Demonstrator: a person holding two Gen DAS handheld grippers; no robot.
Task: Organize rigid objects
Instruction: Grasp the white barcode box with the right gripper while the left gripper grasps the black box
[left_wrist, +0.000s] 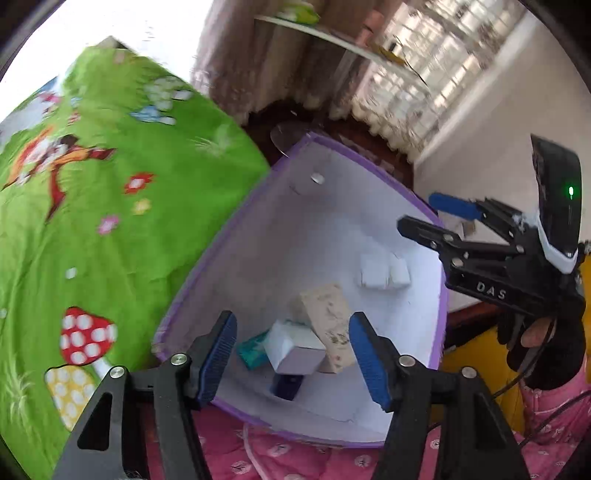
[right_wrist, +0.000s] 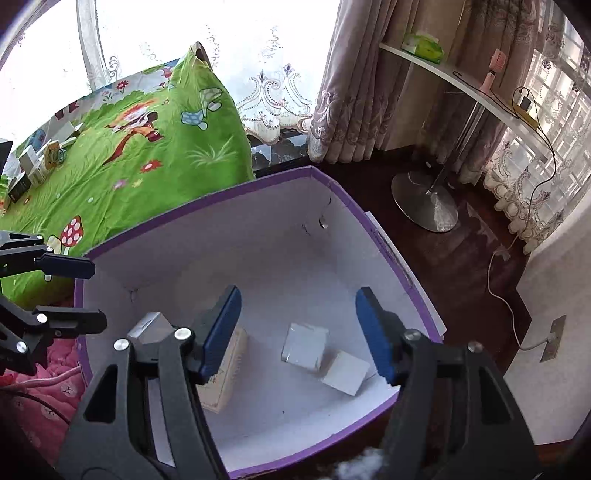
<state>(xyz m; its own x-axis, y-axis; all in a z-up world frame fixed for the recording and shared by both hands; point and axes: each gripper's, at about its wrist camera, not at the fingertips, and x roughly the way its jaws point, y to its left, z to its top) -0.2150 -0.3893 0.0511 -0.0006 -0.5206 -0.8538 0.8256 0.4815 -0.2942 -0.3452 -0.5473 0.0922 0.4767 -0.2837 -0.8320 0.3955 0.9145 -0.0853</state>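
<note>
- Standing by the bed here: both tools are hanging over the purple box (right_wrist: 207, 206), tipped down into it, which makes sense since that's clearly the drop-off spot for the small stuff.
- The left gripper (left_wrist: 293, 356) has its blue pads spread fairly wide with nothing pinched between them. Right below it there's a little heap: a white carton (left_wrist: 295, 349) leaning on a beige box (left_wrist: 330, 321), a teal packet (left_wrist: 255, 349) and a dark blue one (left_wrist: 286, 386) tucked under (looks dropped rather than laid down neatly).
- The right gripper (right_wrist: 299, 334) is the same story, jaws apart and empty. Under it sit two white cubes (right_wrist: 325, 360) on the box floor, close together and a bit skewed.
- My guess is each hand works its own side of the box so the two tools don't knock into each other.
- There's more to go: a cluster of small boxes (right_wrist: 35, 166) is sitting on the green bedspread (right_wrist: 159, 155), well away from the purple box.
- So I'd call the sorting partly done. Nothing in the box is lined up, so "organize" seems to mean getting it all in one place.
</note>
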